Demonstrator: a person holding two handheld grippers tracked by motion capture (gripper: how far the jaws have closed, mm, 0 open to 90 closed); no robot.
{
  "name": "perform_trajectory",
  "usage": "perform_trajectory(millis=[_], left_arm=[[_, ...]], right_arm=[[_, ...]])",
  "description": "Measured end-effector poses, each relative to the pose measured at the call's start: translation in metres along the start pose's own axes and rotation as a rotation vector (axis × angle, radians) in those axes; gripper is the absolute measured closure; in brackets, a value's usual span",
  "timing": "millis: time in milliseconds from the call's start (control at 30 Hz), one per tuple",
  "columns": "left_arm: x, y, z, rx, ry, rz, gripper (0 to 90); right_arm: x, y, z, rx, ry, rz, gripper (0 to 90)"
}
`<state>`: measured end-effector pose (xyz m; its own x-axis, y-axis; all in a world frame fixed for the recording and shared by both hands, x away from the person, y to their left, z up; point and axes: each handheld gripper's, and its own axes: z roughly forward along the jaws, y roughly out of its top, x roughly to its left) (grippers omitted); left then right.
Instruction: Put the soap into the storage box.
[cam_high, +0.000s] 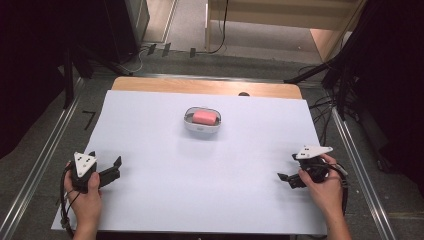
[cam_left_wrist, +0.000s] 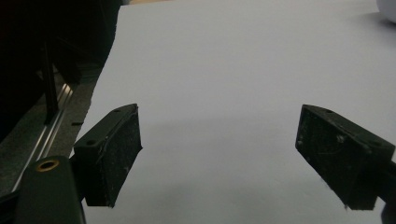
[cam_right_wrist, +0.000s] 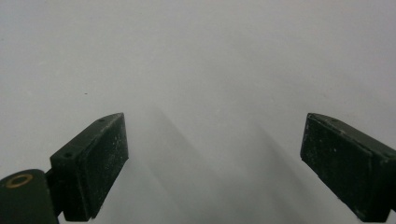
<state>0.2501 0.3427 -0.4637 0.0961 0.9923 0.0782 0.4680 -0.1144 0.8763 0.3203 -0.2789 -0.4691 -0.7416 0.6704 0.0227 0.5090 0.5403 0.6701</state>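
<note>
A small white oval dish (cam_high: 201, 128) stands on the far middle of the white sheet (cam_high: 200, 180), and a pink block (cam_high: 205, 117) lies in it. My left gripper (cam_high: 105, 160) rests at the sheet's near left, held in a hand, open with nothing between its jaws. In the left gripper view it (cam_left_wrist: 219, 154) stands wide open over bare sheet, with the dish's edge (cam_left_wrist: 388, 10) at the top right corner. Near the right edge, my right gripper (cam_high: 288, 166) is open and empty. The right gripper view has its jaws (cam_right_wrist: 215, 158) spread over plain white sheet.
The sheet covers a wooden table whose far edge (cam_high: 205, 86) shows bare. Metal rails (cam_high: 42, 160) run along both sides, with cables (cam_high: 325, 107) at the far right. Dark stands and floor lie beyond the table.
</note>
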Motion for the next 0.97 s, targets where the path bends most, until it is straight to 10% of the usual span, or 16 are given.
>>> perform_trajectory(millis=[667, 967], left_arm=[[0.000, 0.000, 0.000, 0.000, 0.000, -0.001, 15.1], [0.001, 0.000, 0.000, 0.002, -0.003, -0.006, 15.1]], right_arm=[[0.008, -0.056, -0.026, -0.146, -0.020, 0.098, 8.1], [0.011, -0.063, -0.030, -0.204, 0.044, 0.121, 15.6]])
